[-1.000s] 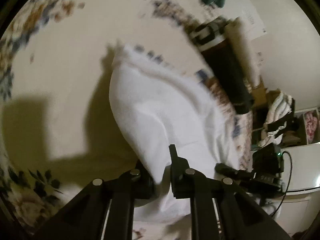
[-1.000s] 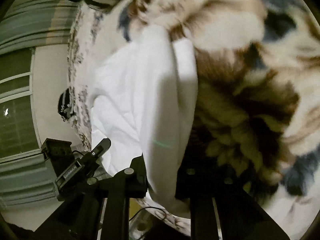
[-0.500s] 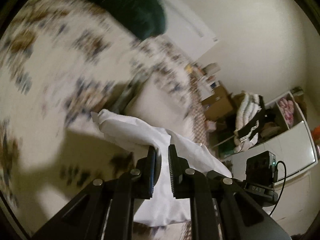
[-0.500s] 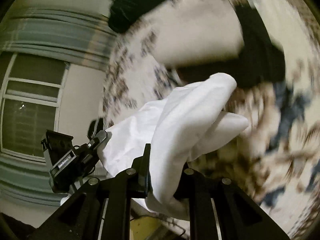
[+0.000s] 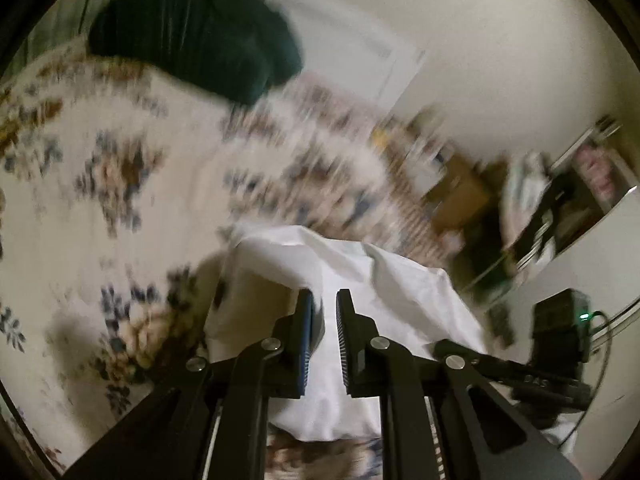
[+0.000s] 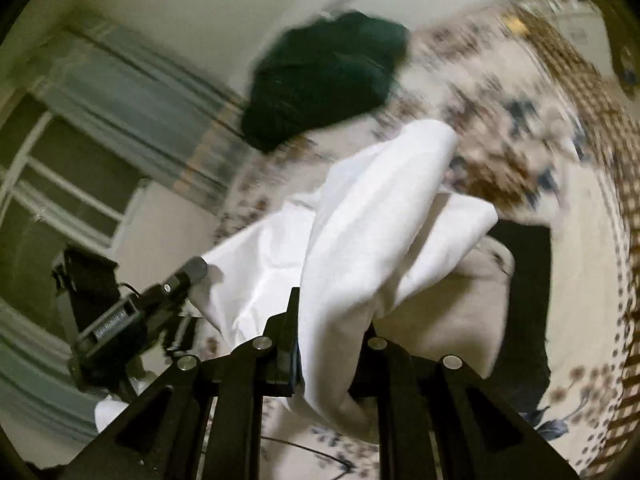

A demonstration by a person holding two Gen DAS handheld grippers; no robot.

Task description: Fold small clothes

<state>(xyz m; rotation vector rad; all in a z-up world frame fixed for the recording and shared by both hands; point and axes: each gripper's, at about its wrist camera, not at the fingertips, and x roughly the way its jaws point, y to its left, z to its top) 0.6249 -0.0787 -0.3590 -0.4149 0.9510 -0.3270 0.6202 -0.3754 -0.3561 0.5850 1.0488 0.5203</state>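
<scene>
A white garment [image 5: 360, 280] hangs between my two grippers above a floral bedspread [image 5: 100, 168]. My left gripper [image 5: 323, 300] has its jaws close together with a narrow gap; the white cloth lies just beyond and beneath the tips, and whether it is pinched is unclear. In the right wrist view the white garment [image 6: 380, 216] drapes through my right gripper [image 6: 332, 312], which is shut on a thick bunch of it. The other gripper's body [image 6: 132, 312] shows at lower left there.
A dark green garment [image 5: 200, 32] lies at the far end of the bed, and it also shows in the right wrist view [image 6: 328, 76]. A black item [image 6: 520, 300] lies on the bedspread at right. Shelves and boxes [image 5: 560, 200] stand beside the bed. A window with curtains [image 6: 80, 140] is at left.
Both grippers have lifted and tilted up, carrying the white garment off the bedspread. The garment now hangs bunched instead of lying spread. The left jaws, first spread around cloth, now stand close together.
</scene>
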